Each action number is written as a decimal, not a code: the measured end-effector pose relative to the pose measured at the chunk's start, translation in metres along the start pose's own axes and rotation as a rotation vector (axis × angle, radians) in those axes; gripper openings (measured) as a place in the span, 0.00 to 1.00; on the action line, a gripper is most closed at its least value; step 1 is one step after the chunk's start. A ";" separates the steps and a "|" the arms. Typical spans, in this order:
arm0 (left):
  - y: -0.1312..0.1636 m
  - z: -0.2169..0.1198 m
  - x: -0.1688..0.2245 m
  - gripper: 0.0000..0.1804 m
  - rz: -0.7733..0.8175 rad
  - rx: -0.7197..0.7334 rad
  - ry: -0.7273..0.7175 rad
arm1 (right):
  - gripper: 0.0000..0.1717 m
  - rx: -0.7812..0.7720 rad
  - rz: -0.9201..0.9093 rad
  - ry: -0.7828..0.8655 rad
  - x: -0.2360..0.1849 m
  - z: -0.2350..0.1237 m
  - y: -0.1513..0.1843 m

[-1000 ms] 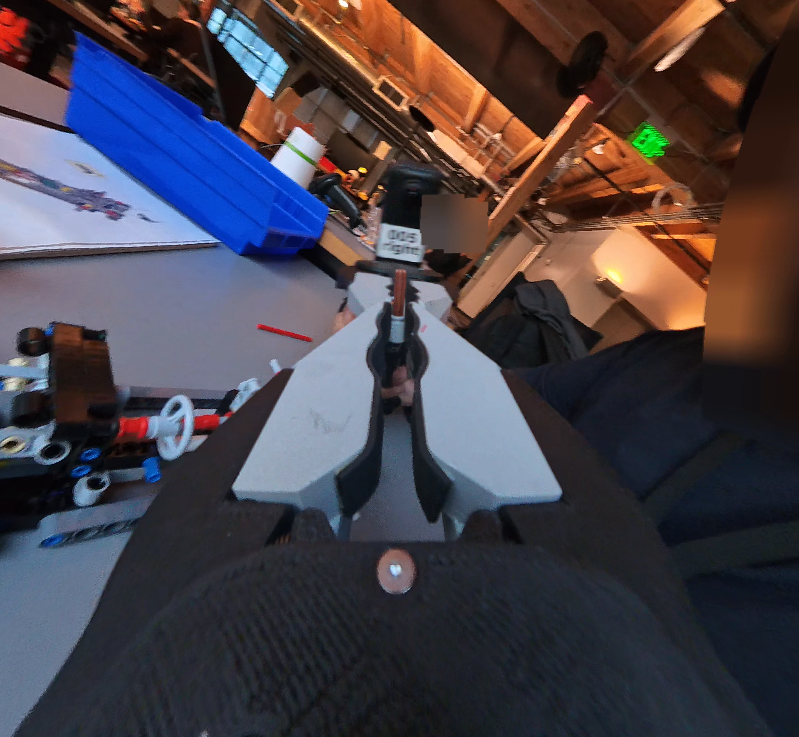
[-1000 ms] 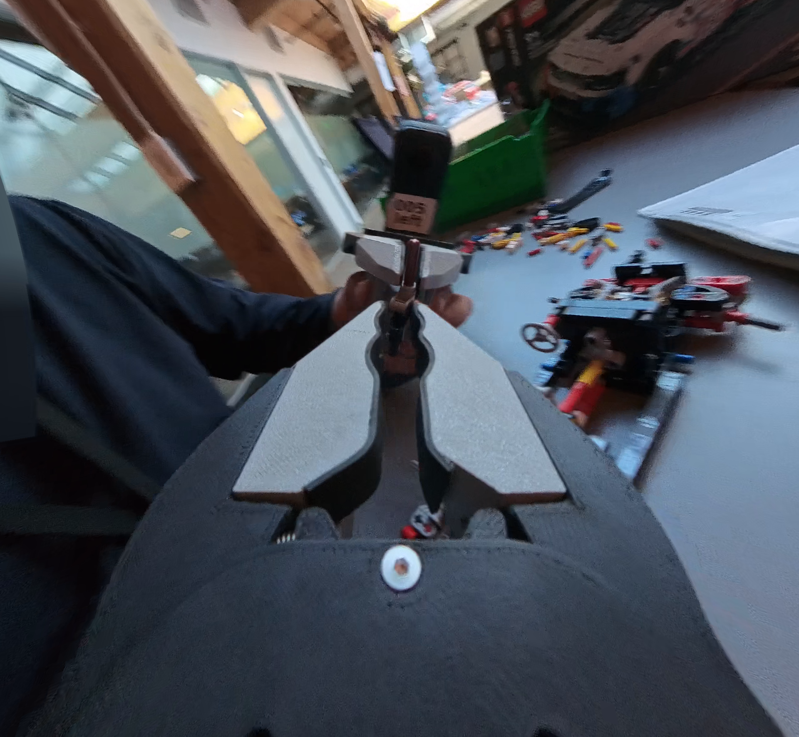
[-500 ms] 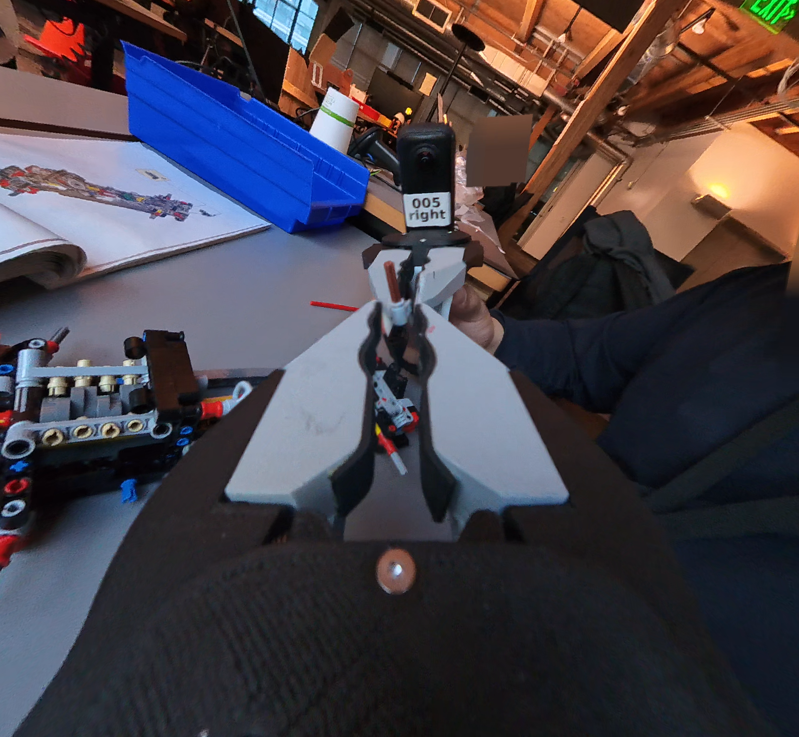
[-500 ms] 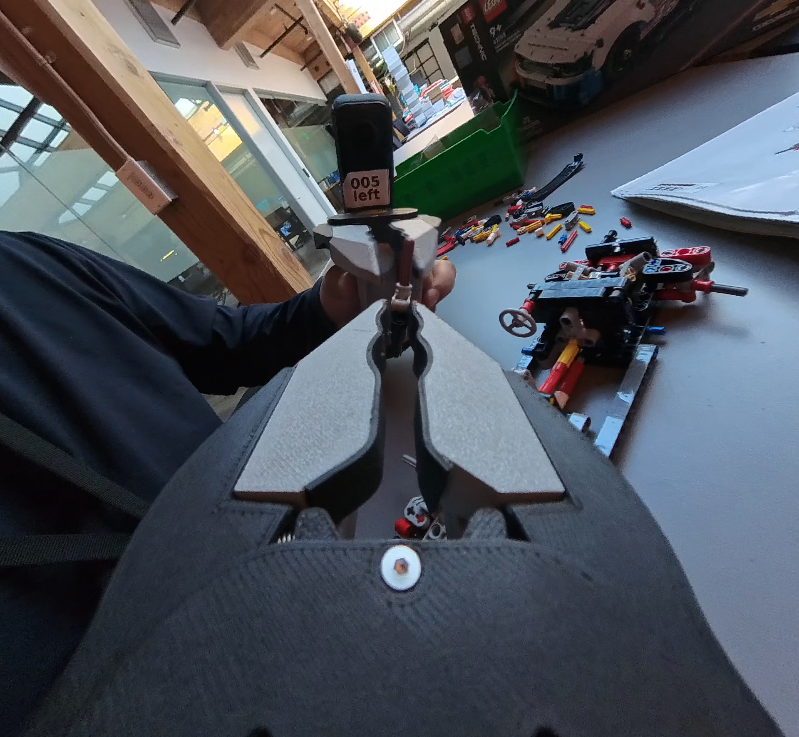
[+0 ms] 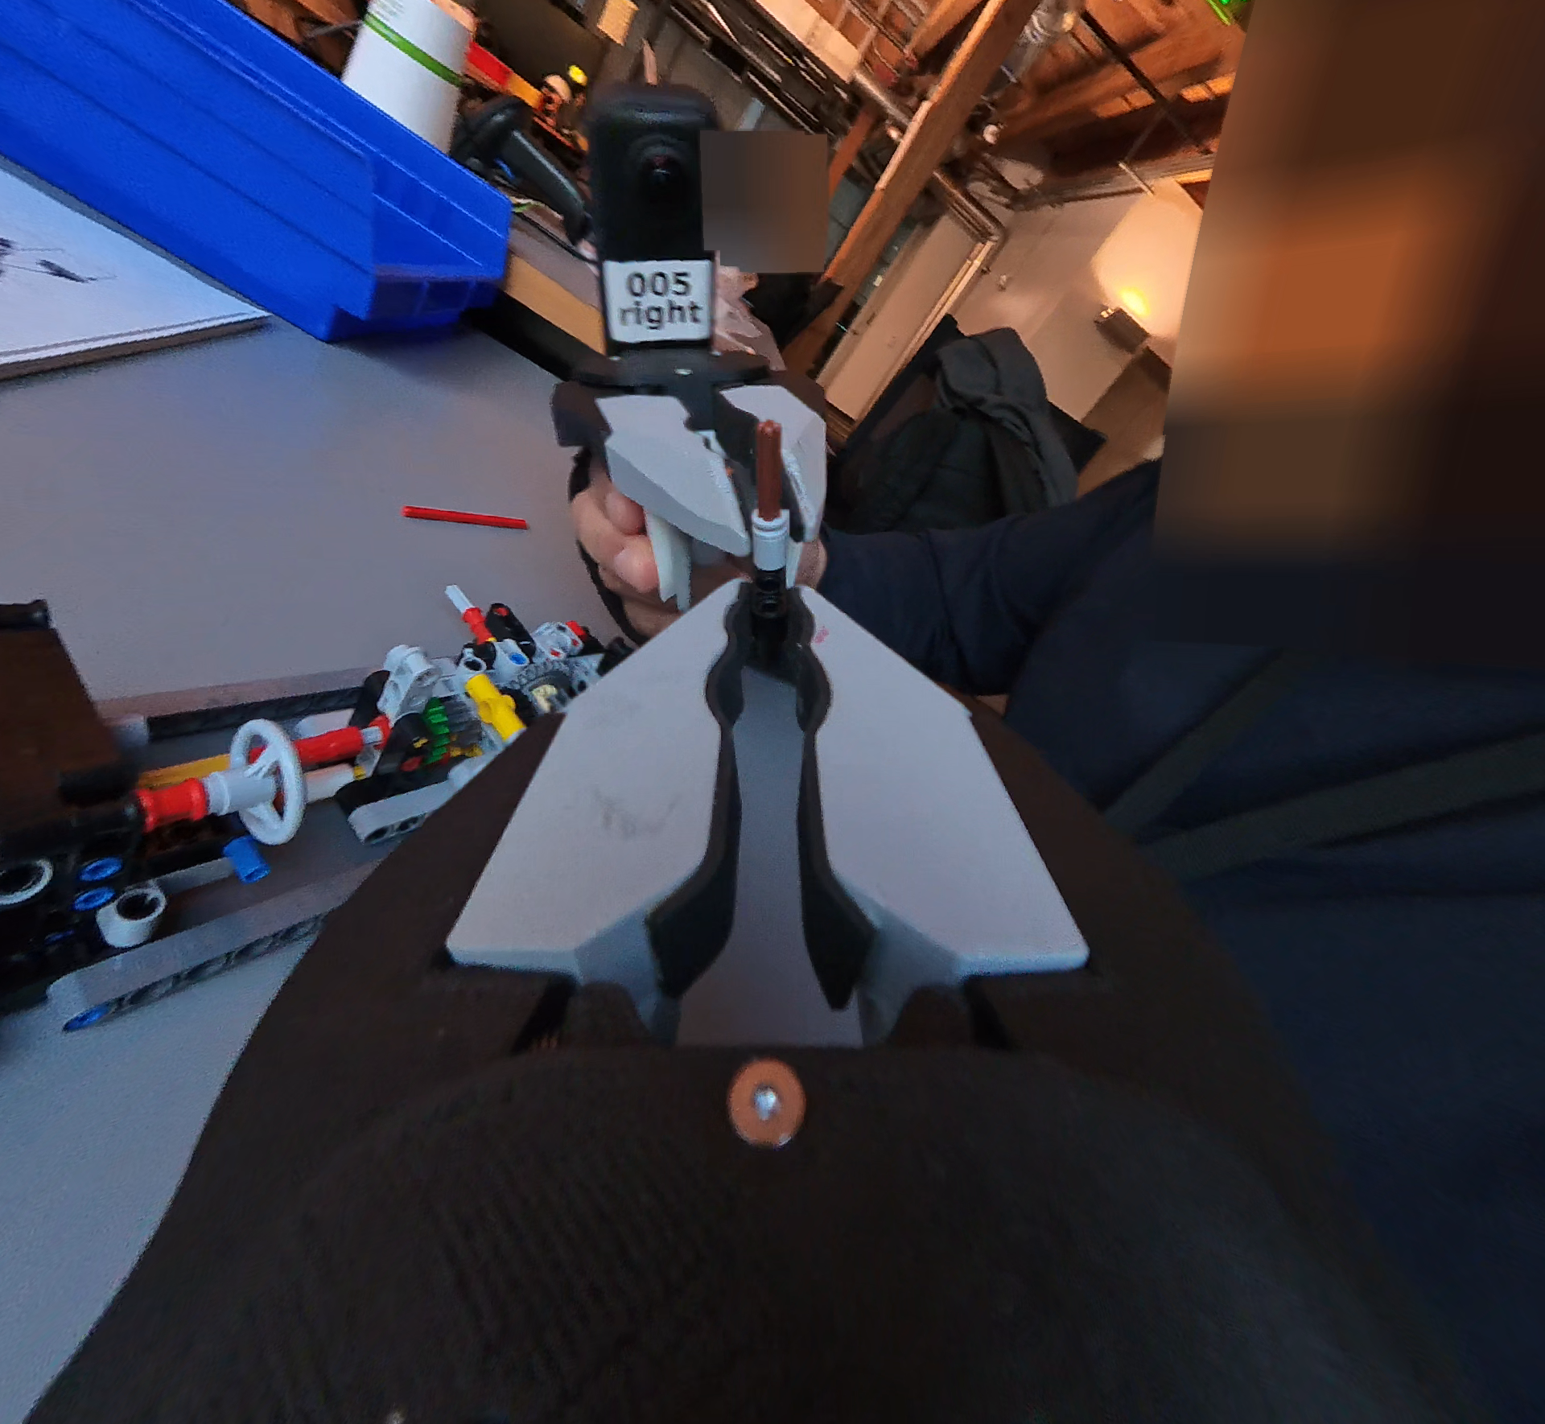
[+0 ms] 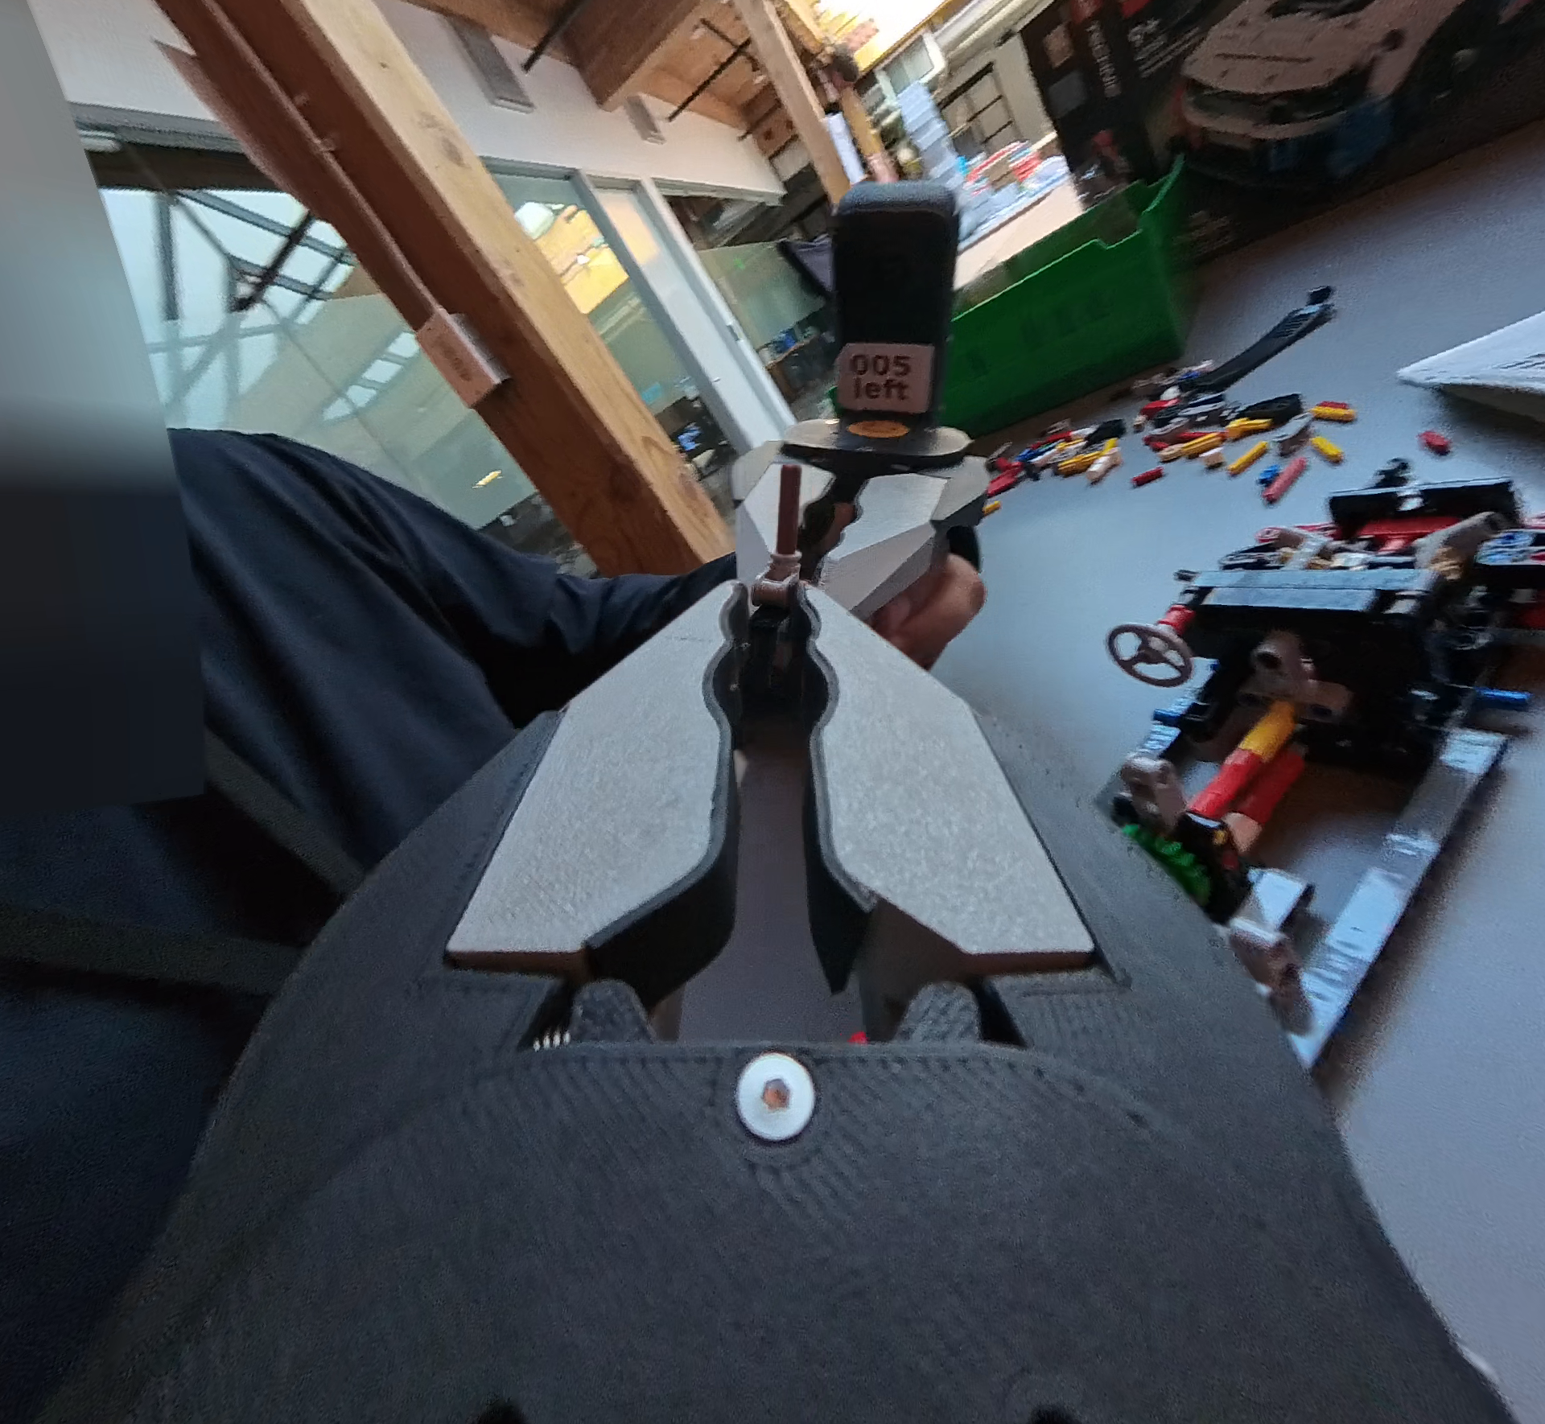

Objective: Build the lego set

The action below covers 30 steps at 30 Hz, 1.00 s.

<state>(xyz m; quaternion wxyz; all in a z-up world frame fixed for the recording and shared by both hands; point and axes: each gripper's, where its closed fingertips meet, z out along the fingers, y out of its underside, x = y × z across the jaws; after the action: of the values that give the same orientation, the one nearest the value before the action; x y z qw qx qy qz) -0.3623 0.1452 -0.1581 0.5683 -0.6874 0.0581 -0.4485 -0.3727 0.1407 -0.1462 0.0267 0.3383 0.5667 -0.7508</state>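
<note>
A small assembly, a brown axle point(image 5: 767, 464) through a white bushing point(image 5: 769, 540) on a black connector point(image 5: 767, 605), stands pinched at the tips of the left gripper point(image 5: 767, 611). The right gripper point(image 6: 773, 615) clamps the same piece from the opposite side, both raised above the grey table point(image 5: 251, 464). Left of them sits a partly built brick vehicle point(image 5: 276, 765), a red axle point(image 5: 464, 517) beyond it, a blue bin point(image 5: 209, 155) farther off.
</note>
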 end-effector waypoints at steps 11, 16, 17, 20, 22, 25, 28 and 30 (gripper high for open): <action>0.010 -0.002 -0.006 0.03 0.006 -0.068 -0.034 | 0.06 -0.062 -0.017 0.085 0.011 -0.002 0.008; 0.013 -0.002 -0.008 0.03 0.038 -0.097 -0.056 | 0.00 -0.085 -0.085 0.294 0.036 -0.012 0.009; 0.013 -0.001 -0.006 0.03 0.048 -0.102 -0.056 | 0.00 -0.080 -0.118 0.341 0.040 -0.017 0.006; 0.016 -0.001 -0.019 0.03 0.092 -0.137 -0.171 | 0.00 -0.032 -0.170 0.288 0.027 -0.020 -0.006; 0.013 -0.003 -0.022 0.03 0.077 -0.113 -0.173 | 0.01 -0.036 -0.173 0.266 0.025 -0.020 -0.006; 0.012 -0.005 -0.022 0.03 0.071 -0.104 -0.167 | 0.00 -0.064 -0.163 0.187 0.017 -0.015 0.000; 0.013 -0.003 -0.018 0.03 0.078 -0.109 -0.146 | 0.06 -0.089 -0.157 0.140 0.012 -0.008 0.005; 0.014 -0.002 -0.015 0.03 0.079 -0.115 -0.129 | 0.09 -0.116 -0.144 0.125 0.011 -0.005 0.010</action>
<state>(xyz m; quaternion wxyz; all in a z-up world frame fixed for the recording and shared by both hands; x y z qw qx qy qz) -0.3661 0.1476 -0.1784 0.5476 -0.7436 0.0740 -0.3765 -0.3746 0.1452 -0.1614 -0.0431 0.3407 0.6324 -0.6943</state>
